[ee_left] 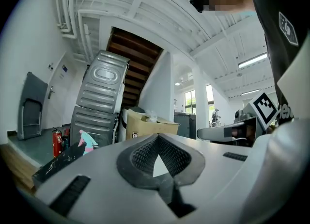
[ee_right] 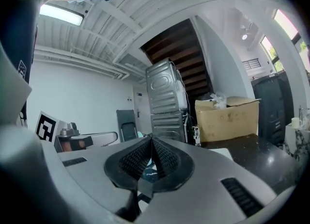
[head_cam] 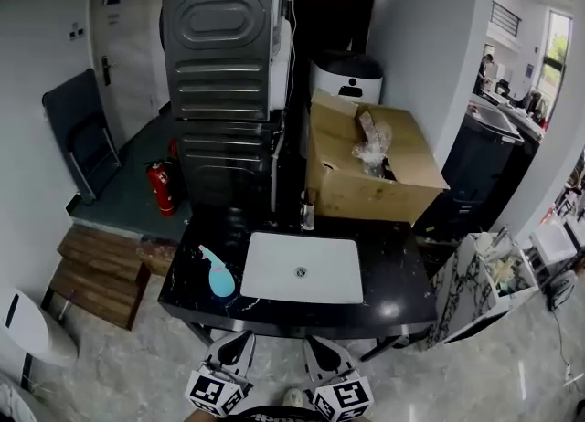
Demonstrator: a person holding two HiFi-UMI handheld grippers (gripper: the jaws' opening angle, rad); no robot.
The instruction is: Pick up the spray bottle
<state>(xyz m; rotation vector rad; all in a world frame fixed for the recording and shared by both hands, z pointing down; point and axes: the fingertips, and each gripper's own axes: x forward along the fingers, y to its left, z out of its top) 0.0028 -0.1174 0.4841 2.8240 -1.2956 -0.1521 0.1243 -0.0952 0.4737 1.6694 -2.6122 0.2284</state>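
Observation:
The spray bottle (head_cam: 218,274), teal with a pink trigger, lies on its side on the black counter (head_cam: 393,292), left of the white sink basin (head_cam: 302,268). In the left gripper view the spray bottle (ee_left: 86,143) shows far off at the left, on the counter's corner. Both grippers sit at the bottom edge of the head view, short of the counter's near edge. My left gripper (head_cam: 236,348) is shut with nothing between its pads, and so is my right gripper (head_cam: 320,353). Each gripper view shows its ribbed pads meeting at the tip: the left gripper (ee_left: 156,136) and the right gripper (ee_right: 151,140).
An open cardboard box (head_cam: 366,169) stands on the counter behind the sink, with a small bottle (head_cam: 309,213) beside it. Stacked grey machines (head_cam: 224,64), a red fire extinguisher (head_cam: 162,187) and a folding chair (head_cam: 78,132) are at the back left. A white trolley (head_cam: 475,288) stands right of the counter.

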